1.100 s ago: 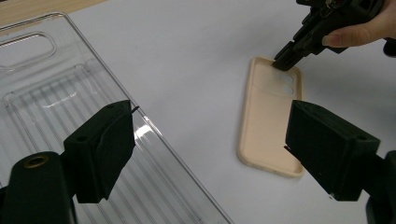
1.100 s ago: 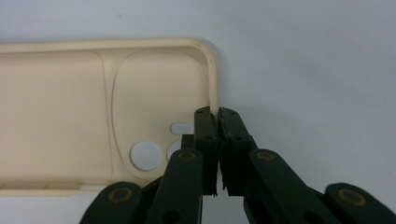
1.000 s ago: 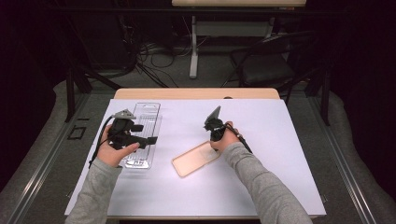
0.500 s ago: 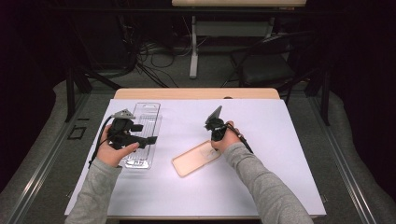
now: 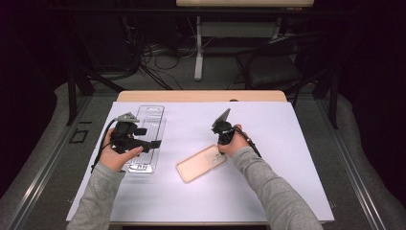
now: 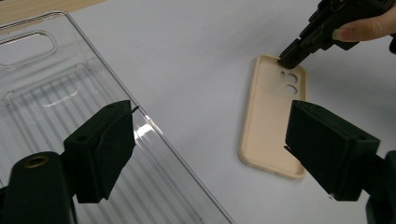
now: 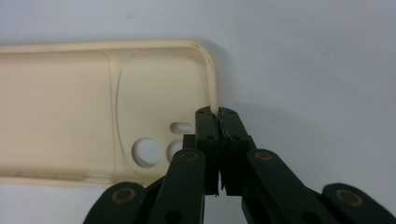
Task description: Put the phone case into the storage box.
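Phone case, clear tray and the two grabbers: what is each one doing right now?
Phone case: lying flat on the table, hollow side up, its camera-end rim pinched.
Clear plastic tray: flat, empty.
Right gripper: shut on the case's rim.
Left gripper: open, hovering over the tray's edge, holding nothing.

You'll find nothing to read here: no lettering, label, brand mark or number stands on the beige phone case, on the clear plastic tray, or on the white table cover.
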